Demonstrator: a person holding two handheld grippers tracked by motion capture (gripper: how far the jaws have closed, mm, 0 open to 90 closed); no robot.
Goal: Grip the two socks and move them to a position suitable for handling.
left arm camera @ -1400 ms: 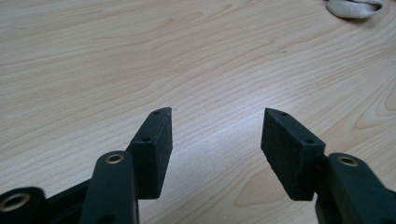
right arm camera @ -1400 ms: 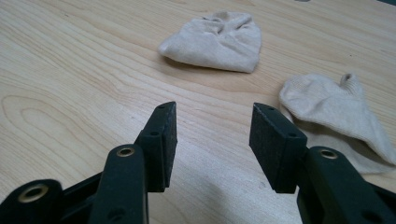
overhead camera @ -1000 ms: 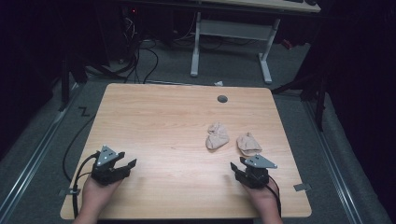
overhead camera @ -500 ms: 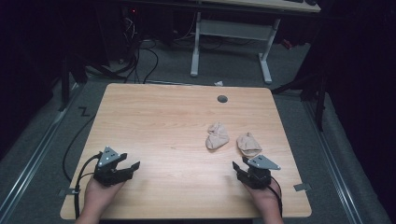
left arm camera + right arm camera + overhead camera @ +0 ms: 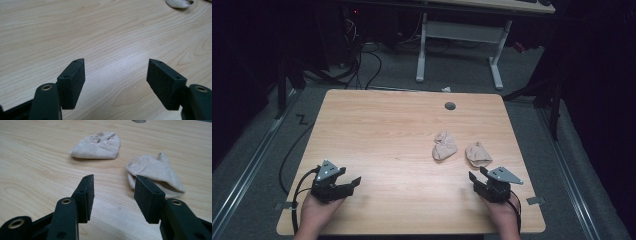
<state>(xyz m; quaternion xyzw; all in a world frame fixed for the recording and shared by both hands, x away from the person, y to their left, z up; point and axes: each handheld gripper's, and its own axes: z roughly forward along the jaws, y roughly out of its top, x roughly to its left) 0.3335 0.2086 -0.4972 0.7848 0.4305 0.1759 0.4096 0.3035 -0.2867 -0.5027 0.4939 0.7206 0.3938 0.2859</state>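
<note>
Two socks on the counter (image 5: 377,130), both beige, both scrunched into little lumps over on the right half. One sock (image 5: 444,146) sits nearer the middle, the other sock (image 5: 478,154) is just beside it to the right, close but apart as far as I can tell.

Handling-wise these look about as easy as it gets: soft, light, floppy knit, nothing to break. They'll sag and unfold the second you lift them, so I'd expect a pinch on one layer to just drag out a tail. Best bet, I think, is to grab a raised fold or the open cuff edge, where there's some thickness to bite. In the right gripper view the nearer sock (image 5: 155,173) has a lip of cuff facing the jaws, which looks like the obvious spot. The wood looks smooth, so the fabric may slide a bit if you push instead of pinch.

Left gripper (image 5: 346,184) is at the near left corner, well apart from both socks, jaws spread wide with nothing in them; they've just been opening. Right gripper (image 5: 476,176) is near the right sock, just short of it, jaws have just been opening a touch too, parted and empty.

Count: two socks, two grippers, one round grommet (image 5: 450,106) at the far edge.
</note>
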